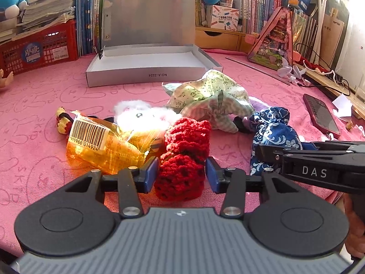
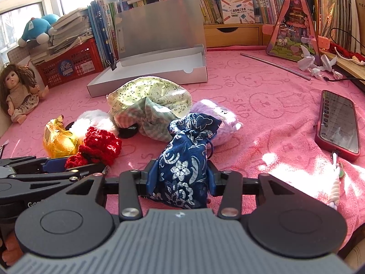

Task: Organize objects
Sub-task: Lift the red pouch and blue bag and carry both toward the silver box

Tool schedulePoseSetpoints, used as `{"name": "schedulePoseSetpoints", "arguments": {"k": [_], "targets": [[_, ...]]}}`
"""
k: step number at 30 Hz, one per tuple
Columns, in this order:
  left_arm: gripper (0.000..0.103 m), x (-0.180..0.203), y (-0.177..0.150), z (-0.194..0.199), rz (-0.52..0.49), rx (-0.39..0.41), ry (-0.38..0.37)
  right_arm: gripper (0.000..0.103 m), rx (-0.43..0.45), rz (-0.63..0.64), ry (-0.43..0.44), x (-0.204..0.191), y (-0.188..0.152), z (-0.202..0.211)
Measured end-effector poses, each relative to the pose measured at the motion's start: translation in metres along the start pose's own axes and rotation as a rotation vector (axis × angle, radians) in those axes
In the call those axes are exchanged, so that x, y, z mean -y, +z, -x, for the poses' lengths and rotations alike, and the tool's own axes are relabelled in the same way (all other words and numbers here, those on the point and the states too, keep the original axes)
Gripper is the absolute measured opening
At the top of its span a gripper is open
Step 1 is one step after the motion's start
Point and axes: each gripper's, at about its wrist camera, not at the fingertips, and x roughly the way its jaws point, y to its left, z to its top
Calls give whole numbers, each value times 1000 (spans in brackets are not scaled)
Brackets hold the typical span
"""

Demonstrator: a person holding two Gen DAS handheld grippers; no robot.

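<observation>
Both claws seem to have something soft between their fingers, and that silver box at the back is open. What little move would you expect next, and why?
Probably lift the blue brocade pouch: the right gripper is shut on it, and the open silver box lies empty behind. The left gripper only straddles the red crochet piece, with a gap at one pad.

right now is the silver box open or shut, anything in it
Open and empty: the silver box has its lid standing upright behind the tray, and only bare white floor shows inside.
</observation>
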Motion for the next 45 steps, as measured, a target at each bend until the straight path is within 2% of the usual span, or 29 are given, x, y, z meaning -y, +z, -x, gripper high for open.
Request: {"name": "schedulePoseSetpoints", "arguments": {"k": [4, 8, 19, 25, 31, 32, 36, 40, 42, 43, 44, 45], "targets": [[54, -7, -2, -8, 55, -14, -19, 48, -1, -3, -1, 1, 0, -1], [49, -5, 0, -8, 45, -8, -21, 48, 5, -8, 1, 1, 0, 0], [48, -3, 15, 10, 39, 62, -26, 48, 33, -18, 5, 3, 4, 6], [49, -4, 12, 5, 22, 27, -25, 48, 13, -3, 14, 0, 0, 3], [50, -10, 8, -11, 76, -32, -56, 55, 16, 10, 6, -1, -1, 3], [50, -10, 8, -12, 82, -36, -58, 62, 17, 9, 5, -1, -1, 3], [50, -8, 10, -13, 78, -34, -49, 70, 20, 0, 6, 1, -2, 2], [45, -4, 13, -8, 57, -10, -38, 74, 20, -5, -4, 2, -3, 2], [44, -4, 14, -6, 59, -8, -40, 74, 11, -2, -9, 2, -4, 2], [44, -5, 15, -5, 62, -5, -42, 70, 1, 4, -7, 1, -5, 2], [44, -5, 16, -4, 63, -3, -43, 56, -7, 6, -1, 1, -5, 2], [44, -4, 16, -3, 62, 1, -43, 50, -12, 3, 4, 0, -5, 3]]}}
